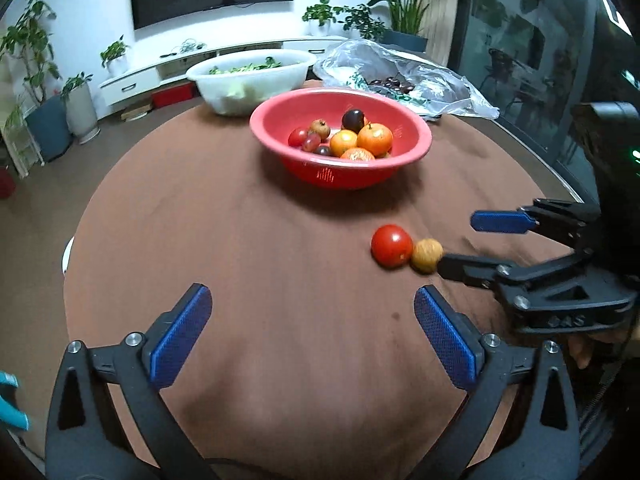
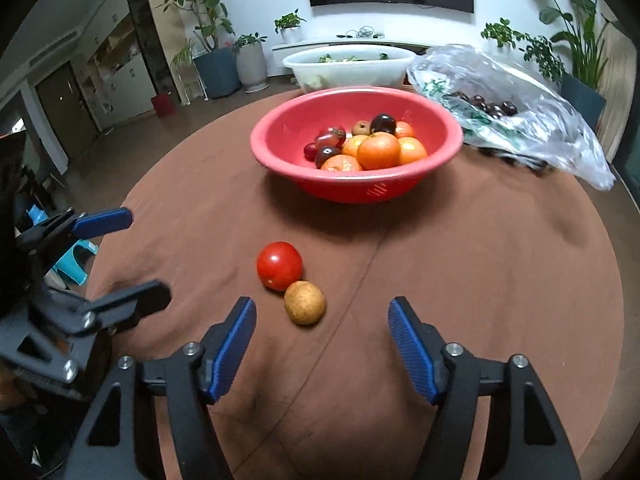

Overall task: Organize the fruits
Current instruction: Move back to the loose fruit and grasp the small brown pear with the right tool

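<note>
A red tomato (image 1: 391,245) (image 2: 279,265) and a small tan round fruit (image 1: 427,255) (image 2: 305,303) lie touching on the brown tablecloth. A red colander bowl (image 1: 416,130) (image 2: 280,124) behind them holds oranges, tomatoes and dark plums. My left gripper (image 1: 312,304) (image 2: 146,256) is open and empty, left of the two fruits. My right gripper (image 2: 322,316) (image 1: 456,240) is open and empty, just in front of the tan fruit; in the left wrist view its near fingertip nearly touches the fruit.
A white tub (image 1: 288,76) (image 2: 360,70) with greens stands behind the red bowl. A clear plastic bag (image 1: 436,84) (image 2: 532,120) with dark fruit lies at the back right. The round table's edge (image 1: 86,220) curves on the left. A dark glass wall (image 1: 532,52) stands on the right.
</note>
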The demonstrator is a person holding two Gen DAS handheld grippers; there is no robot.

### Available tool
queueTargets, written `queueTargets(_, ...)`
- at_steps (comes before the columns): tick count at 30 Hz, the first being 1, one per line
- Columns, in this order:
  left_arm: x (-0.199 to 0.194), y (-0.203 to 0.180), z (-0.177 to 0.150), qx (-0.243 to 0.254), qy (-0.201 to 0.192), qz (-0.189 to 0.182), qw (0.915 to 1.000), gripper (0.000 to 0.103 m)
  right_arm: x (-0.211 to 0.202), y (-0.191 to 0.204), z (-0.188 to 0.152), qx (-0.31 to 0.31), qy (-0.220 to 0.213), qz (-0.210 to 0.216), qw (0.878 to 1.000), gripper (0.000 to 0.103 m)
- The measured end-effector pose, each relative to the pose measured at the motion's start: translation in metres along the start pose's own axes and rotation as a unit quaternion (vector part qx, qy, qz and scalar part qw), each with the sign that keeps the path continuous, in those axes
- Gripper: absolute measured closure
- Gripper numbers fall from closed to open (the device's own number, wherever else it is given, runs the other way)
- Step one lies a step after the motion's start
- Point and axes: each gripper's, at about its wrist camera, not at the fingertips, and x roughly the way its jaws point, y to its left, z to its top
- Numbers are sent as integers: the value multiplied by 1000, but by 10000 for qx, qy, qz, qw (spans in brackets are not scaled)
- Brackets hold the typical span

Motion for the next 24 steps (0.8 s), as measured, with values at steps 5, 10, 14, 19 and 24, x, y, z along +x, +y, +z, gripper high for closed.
queueTargets(5,-3,-2,-10,-103,152,15,9998,0,14,7,3,-163,184,-28,9997,46)
queueTargets(10,-4,2,-12,-174,199,26,9996,0,27,12,3,-311,352,-103,9988,56)
queueTargets(14,-1,4,-11,-205,217,34,9995,0,29,14,1,-424,368,-198,9982,63)
queueTargets(19,4,2,-9,-167,255,35,9995,0,27,15,-2,-456,338,-174,9982,72)
queueTargets(24,10,0,-5,-100,313,54,9994,0,17,10,-1,-303,233,-96,9992,74)
